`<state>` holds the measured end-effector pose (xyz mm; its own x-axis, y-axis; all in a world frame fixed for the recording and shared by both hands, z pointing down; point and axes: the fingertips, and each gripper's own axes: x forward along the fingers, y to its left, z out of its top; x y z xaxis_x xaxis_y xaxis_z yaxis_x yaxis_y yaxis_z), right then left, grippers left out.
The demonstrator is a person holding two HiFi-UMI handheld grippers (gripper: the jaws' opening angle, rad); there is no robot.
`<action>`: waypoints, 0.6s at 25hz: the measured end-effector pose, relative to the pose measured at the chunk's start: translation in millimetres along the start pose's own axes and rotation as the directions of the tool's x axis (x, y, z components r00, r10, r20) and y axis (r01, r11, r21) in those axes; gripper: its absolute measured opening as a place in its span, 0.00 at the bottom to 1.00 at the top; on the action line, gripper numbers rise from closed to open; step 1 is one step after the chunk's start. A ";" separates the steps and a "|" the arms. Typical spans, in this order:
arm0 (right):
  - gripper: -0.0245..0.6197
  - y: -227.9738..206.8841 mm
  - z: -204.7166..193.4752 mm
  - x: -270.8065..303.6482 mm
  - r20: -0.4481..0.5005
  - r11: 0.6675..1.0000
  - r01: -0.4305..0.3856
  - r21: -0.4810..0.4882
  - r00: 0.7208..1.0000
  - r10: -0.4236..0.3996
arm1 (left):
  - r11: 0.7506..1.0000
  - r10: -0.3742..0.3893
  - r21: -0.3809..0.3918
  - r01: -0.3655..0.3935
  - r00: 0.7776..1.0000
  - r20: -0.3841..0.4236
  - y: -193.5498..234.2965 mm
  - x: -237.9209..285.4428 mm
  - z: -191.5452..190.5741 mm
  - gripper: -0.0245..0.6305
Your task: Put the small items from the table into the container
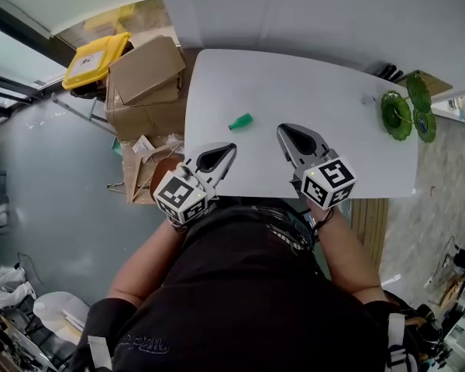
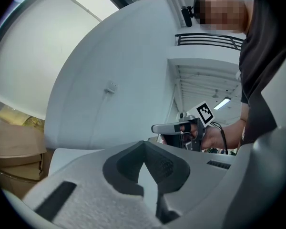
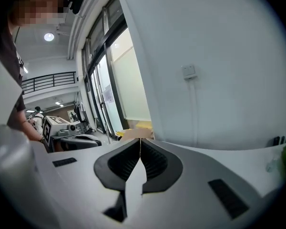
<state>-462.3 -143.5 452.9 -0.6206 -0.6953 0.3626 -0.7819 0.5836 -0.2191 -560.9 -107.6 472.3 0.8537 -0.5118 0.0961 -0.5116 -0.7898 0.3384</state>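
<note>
On white table (image 1: 310,84): one small green item (image 1: 240,122), at 12 o'clock of left gripper (image 1: 229,149), 9 o'clock of right gripper (image 1: 284,131); green dishes (image 1: 407,113) well apart at table's 3 o'clock edge. Both grippers: jaws pressed together, holding nothing.

White wall (image 1: 294,14), grey floor (image 1: 62,177) — cardboard boxes (image 1: 147,76).

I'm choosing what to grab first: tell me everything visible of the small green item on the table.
The small green item is short and stubby, plastic by its look. It lies on its side on the white table, in its left part in the head view. Only the table touches it; the left gripper, jaws together, is short of it. Finer detail is too small to tell.
</note>
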 end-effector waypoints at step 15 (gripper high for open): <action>0.07 -23.8 -61.2 105.8 -0.334 0.929 -0.296 -0.223 0.918 0.213 | 0.981 0.142 -0.124 -0.146 0.989 -0.036 42.8 16.7 -20.4 0.05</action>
<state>-505.7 -205.2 551.9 -0.7163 -0.3743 0.5889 -0.5294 0.8414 -0.1090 -566.6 -143.1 507.4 0.7752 -0.6066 0.1765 -0.6143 -0.6586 0.4345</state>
